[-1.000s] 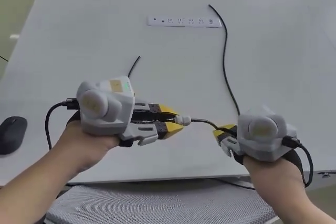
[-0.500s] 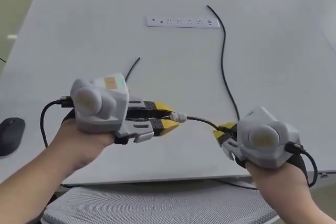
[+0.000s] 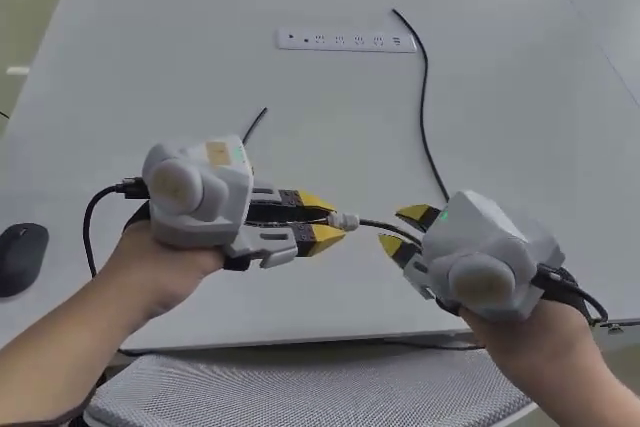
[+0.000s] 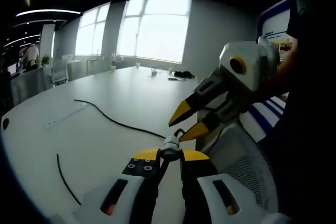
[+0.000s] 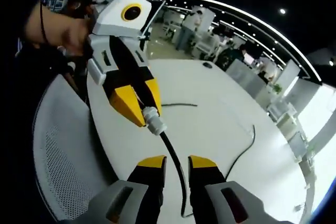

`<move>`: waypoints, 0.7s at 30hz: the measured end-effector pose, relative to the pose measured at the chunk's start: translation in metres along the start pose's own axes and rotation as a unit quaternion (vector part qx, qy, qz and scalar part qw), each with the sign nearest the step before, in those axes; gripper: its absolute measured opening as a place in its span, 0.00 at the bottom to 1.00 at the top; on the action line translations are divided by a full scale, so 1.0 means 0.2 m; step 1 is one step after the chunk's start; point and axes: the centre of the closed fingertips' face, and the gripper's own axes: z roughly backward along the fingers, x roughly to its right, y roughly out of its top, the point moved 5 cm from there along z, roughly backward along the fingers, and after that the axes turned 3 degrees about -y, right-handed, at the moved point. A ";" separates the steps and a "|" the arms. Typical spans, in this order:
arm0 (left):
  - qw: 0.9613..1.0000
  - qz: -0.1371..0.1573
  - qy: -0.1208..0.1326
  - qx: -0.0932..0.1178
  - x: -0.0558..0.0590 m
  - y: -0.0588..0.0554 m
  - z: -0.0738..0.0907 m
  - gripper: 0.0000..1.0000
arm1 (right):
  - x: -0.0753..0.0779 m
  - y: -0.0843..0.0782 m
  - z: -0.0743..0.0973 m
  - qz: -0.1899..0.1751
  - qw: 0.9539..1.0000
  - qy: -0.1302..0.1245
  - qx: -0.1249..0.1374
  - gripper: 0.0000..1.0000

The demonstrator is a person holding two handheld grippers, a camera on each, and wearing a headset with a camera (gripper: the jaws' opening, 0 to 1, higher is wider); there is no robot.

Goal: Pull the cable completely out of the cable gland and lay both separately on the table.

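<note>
Right gripper (image 3: 403, 230) sits nearer the gland (image 3: 345, 220) mid-frame, open astride the cable (image 5: 171, 153); left gripper (image 3: 322, 223) clamps the gland. Regrip close, pull straight.

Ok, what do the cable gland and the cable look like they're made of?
The cable gland is pale grey-white, smooth and matte, so probably moulded plastic, perhaps nylon. The cable is black and thin and bends in soft curves with a dull sheen, so it likely has a rubber or PVC jacket; its core is hidden.

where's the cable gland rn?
Head view, centre: cable gland sits clamped by the left hand-held gripper, just left of the open right hand-held gripper, over the table's near edge.
</note>
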 end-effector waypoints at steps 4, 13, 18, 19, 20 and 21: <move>1.000 0.000 -0.001 -0.001 0.00 0.00 0.00 0.15 | -0.03 0.02 -0.03 0.031 0.999 0.007 -0.004 0.10; 1.000 -0.006 -0.006 -0.009 0.00 -0.01 -0.01 0.15 | -0.05 0.05 -0.06 0.059 0.998 0.013 0.000 0.05; 1.000 -0.005 -0.005 -0.012 -0.01 -0.02 -0.01 0.15 | -0.07 0.07 -0.07 0.087 0.996 0.012 -0.001 0.03; 1.000 -0.005 -0.005 -0.012 -0.01 -0.02 -0.01 0.15 | -0.07 0.07 -0.07 0.086 0.996 0.012 -0.001 0.03; 1.000 -0.004 -0.005 -0.014 -0.01 -0.02 -0.02 0.15 | -0.06 0.06 -0.07 0.083 0.996 0.013 -0.001 0.02; 1.000 -0.006 -0.005 -0.015 -0.02 -0.02 -0.02 0.15 | -0.06 0.06 -0.07 0.075 0.997 0.015 0.000 0.02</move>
